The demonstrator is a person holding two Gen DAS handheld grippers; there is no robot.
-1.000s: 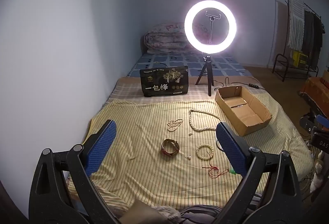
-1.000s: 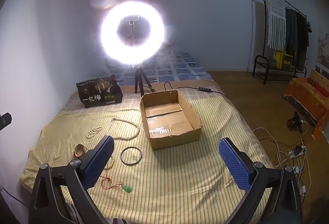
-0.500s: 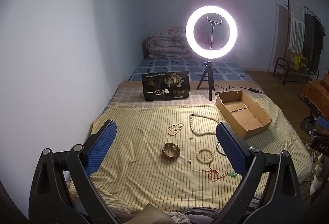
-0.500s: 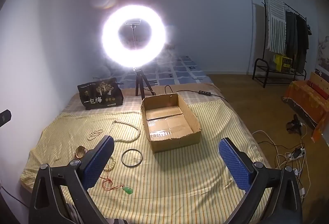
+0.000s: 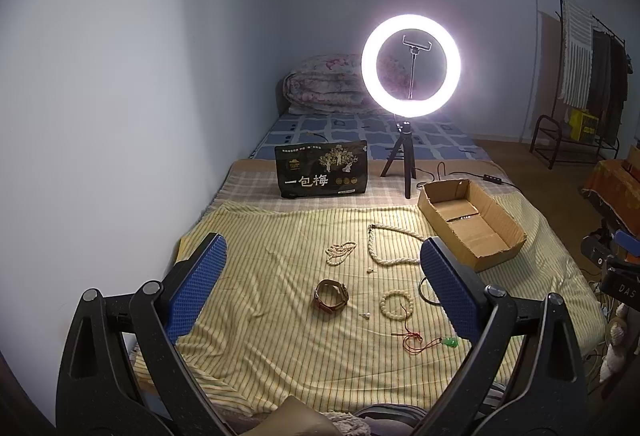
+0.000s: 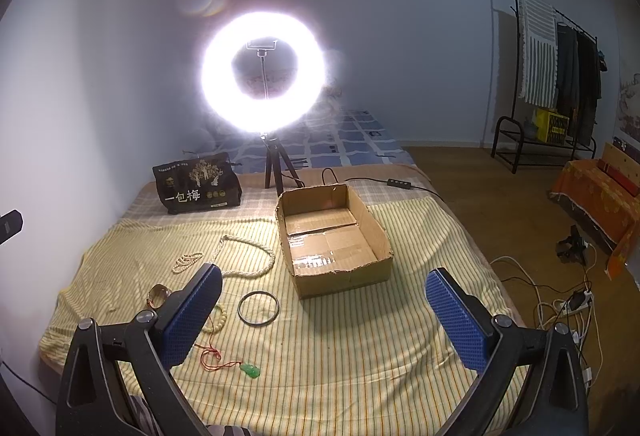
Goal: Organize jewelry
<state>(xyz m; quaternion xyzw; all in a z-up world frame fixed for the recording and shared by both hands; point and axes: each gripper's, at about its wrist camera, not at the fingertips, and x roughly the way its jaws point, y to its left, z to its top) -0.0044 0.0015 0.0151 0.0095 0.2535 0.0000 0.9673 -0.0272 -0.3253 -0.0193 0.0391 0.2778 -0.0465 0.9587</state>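
Jewelry lies on a yellow striped bedspread (image 5: 280,336): a long pearl necklace (image 5: 376,256), a small pearl strand (image 5: 340,252), a brown bangle (image 5: 331,296), a bead bracelet (image 5: 397,307), a red cord with a green pendant (image 6: 249,370) and a dark ring bangle (image 6: 258,308). An open cardboard box (image 6: 332,240) stands empty to their right. My left gripper (image 5: 322,286) is open and empty, high above the jewelry. My right gripper (image 6: 322,310) is open and empty, above the bed in front of the box.
A lit ring light on a tripod (image 5: 410,75) stands behind the box, with a black printed bag (image 5: 322,175) to its left. A wall runs along the bed's left side. Cables (image 6: 560,304) lie on the floor at the right, by a clothes rack (image 6: 560,75).
Both grippers have tilted or risen slightly, so the bed and jewelry sit lower in both views. Both stay open and empty. Nothing on the bed has moved.
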